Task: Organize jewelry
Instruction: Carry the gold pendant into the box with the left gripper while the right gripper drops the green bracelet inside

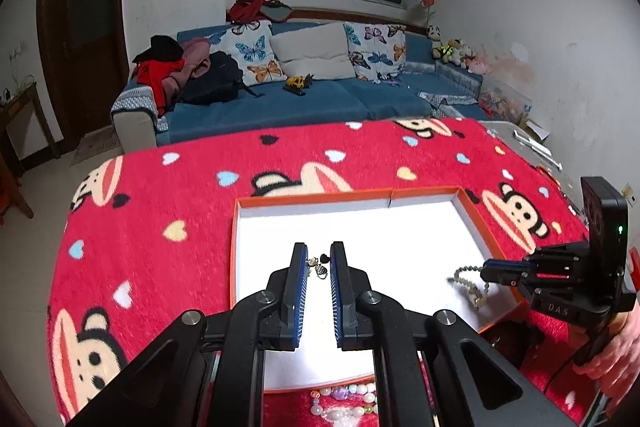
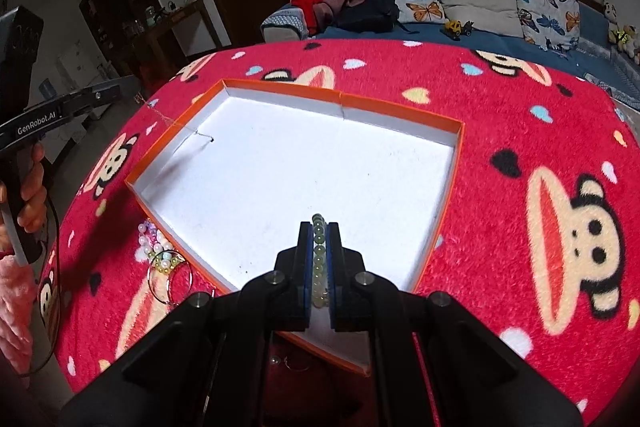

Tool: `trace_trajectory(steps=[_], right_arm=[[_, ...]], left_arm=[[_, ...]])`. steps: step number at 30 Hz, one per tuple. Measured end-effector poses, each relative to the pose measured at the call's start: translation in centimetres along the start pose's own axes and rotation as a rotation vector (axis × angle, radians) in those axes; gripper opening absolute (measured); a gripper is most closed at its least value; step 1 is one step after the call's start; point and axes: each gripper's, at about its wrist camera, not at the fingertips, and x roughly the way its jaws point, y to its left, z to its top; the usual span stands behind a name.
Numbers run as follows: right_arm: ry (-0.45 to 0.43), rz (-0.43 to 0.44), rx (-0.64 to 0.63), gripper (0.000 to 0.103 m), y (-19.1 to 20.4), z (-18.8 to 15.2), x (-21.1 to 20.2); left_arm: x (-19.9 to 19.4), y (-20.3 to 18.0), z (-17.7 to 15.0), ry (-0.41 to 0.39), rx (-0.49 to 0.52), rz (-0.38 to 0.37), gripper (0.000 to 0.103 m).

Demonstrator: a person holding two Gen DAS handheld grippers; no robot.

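Pinching the pale-green bead bracelet point(image 2: 319, 259) lengthwise between nearly closed jaws, the right gripper point(image 2: 319, 227) likely carries something light, limp and slippery, while the left gripper point(image 1: 319, 251) stands narrowly parted around a small charm piece point(image 1: 319, 265).

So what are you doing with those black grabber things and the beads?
A person is sorting jewelry into an orange box on a red blanket. The right gripper is shut on a green bead bracelet over the box. The left gripper is open around a small chain. More beads wait outside.

A tray point(image 2: 459, 151) lies on the blanket point(image 2: 500, 115), loose beads point(image 2: 160, 251) beside it.
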Motion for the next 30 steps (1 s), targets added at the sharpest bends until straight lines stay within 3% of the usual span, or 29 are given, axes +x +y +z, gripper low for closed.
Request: trace_trajectory(steps=[9,20,23,25,27,30], right_arm=[[0.021,-0.023,0.016,0.012,-0.3,-0.4,0.3],[0.006,-0.038,-0.014,0.056,0.1,-3.1,-3.8],[0.019,-0.035,-0.018,0.058,0.1,-4.9,-5.1],[0.030,-0.022,-0.010,0.059,0.1,-6.1,-5.6],[0.044,-0.015,0.005,0.059,0.1,-7.5,-6.1],[0.067,-0.011,0.026,0.059,0.1,-9.4,-6.7]], left_arm=[[3.4,0.4,-3.0,0.095,-0.016,0.003,0.011],[7.1,0.3,-6.1,0.188,-0.014,0.029,0.013],[6.9,0.2,-6.4,0.183,-0.013,0.026,0.014],[6.5,0.0,-6.4,0.177,-0.014,0.019,0.019],[5.6,-0.5,-6.5,0.152,-0.001,0.021,0.039],[3.8,-2.0,-6.8,0.104,0.042,0.013,0.046]])
